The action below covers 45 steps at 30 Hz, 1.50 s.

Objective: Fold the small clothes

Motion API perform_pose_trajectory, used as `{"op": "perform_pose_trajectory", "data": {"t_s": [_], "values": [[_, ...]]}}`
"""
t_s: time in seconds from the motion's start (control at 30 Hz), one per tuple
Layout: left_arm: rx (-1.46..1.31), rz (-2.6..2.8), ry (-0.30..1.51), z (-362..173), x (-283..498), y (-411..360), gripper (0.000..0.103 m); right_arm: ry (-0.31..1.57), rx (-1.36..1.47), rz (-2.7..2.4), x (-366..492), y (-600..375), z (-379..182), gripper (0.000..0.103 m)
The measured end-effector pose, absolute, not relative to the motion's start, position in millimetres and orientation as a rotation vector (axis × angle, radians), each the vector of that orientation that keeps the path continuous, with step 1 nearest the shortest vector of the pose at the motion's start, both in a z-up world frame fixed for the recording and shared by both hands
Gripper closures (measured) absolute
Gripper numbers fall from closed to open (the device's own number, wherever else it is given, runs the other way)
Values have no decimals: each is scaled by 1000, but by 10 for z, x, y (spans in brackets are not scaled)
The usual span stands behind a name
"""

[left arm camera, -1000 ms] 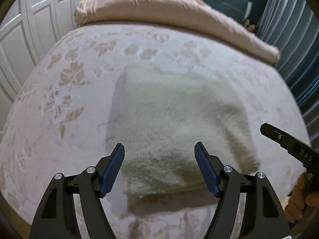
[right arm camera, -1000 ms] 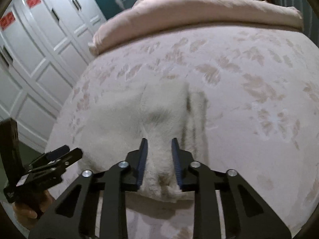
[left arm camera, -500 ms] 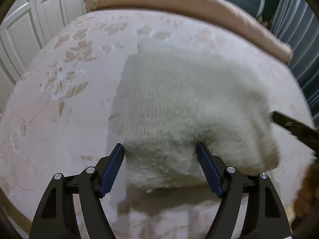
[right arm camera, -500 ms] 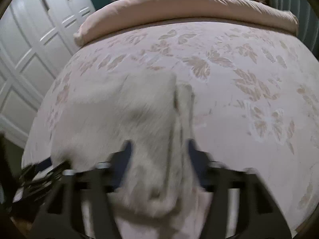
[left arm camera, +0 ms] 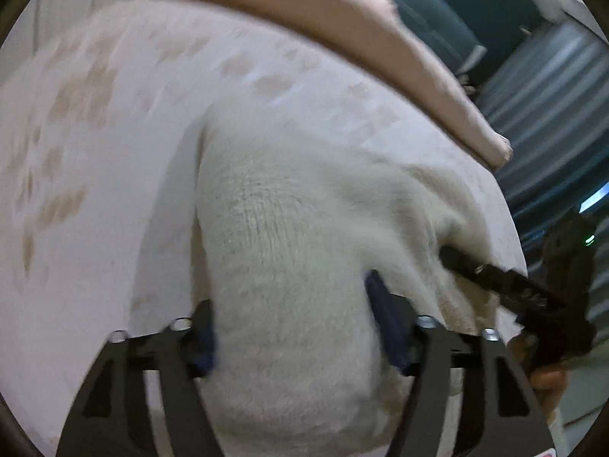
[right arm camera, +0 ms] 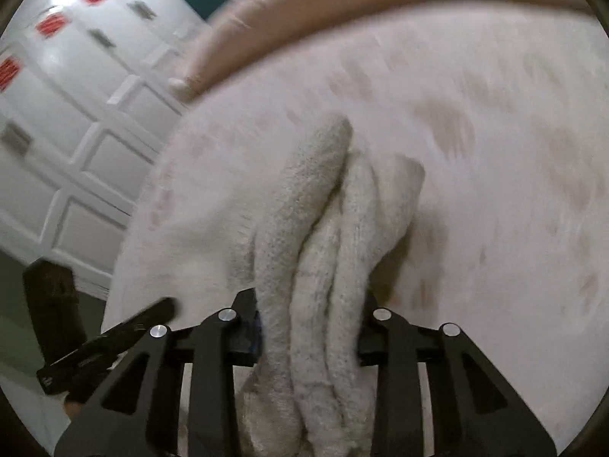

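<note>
The cream knit garment (left arm camera: 297,251) is lying bunched at the lower centre, on the floral bed (left arm camera: 114,133). The left tongs (left arm camera: 293,327) are gaping wide around its near edge; the right tongs (right arm camera: 310,327) are pinching thick folds. A pink duvet (left arm camera: 342,26) is bordering the bed's open far side.

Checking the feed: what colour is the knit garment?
Off-white cream knit garment, plain; clearest in the left wrist view.

Home bedroom: a bed (left arm camera: 125,122) wearing a pale floral sheet is filling both views, a pink duvet (left arm camera: 342,26) is lying rolled along its far edge, white panelled wardrobe doors (right arm camera: 72,122) are standing alongside, blue-grey curtains (left arm camera: 548,122) are hanging opposite.
</note>
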<state>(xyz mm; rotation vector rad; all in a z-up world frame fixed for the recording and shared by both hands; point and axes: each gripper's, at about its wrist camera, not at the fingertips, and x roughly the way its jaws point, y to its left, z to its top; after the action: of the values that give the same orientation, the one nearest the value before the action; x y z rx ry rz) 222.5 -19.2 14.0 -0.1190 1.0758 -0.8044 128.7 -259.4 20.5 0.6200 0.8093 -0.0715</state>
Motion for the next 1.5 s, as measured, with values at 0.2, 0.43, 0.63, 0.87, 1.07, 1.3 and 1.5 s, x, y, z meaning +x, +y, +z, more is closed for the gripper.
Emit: {"op": "perform_pose_trajectory", "data": {"t_s": [0.2,0.43,0.63,0.87,1.07,1.3,1.5], "values": [[-21,-805,924,402,2190,-446,46,768,469,-214,1290,-2736,305,62],[302,-596,857,238,1960,-645,44,842,476,-399,1057,-2776,205,62],[352,-537,899,152,1845,-681,39,965,309,-434,934,-2445,-34,64],[326,-496,923,170,1595,-554,39,877,409,-486,623,-2436,161,61],[326,-451,942,114,1362,-480,34,878,331,-567,410,-2202,142,44],[329,-388,1002,-175,1077,-346,29,931,350,-590,96,-1975,-142,38],[297,-378,1052,-348,956,-244,29,976,353,-566,18,-1799,-325,36]]}}
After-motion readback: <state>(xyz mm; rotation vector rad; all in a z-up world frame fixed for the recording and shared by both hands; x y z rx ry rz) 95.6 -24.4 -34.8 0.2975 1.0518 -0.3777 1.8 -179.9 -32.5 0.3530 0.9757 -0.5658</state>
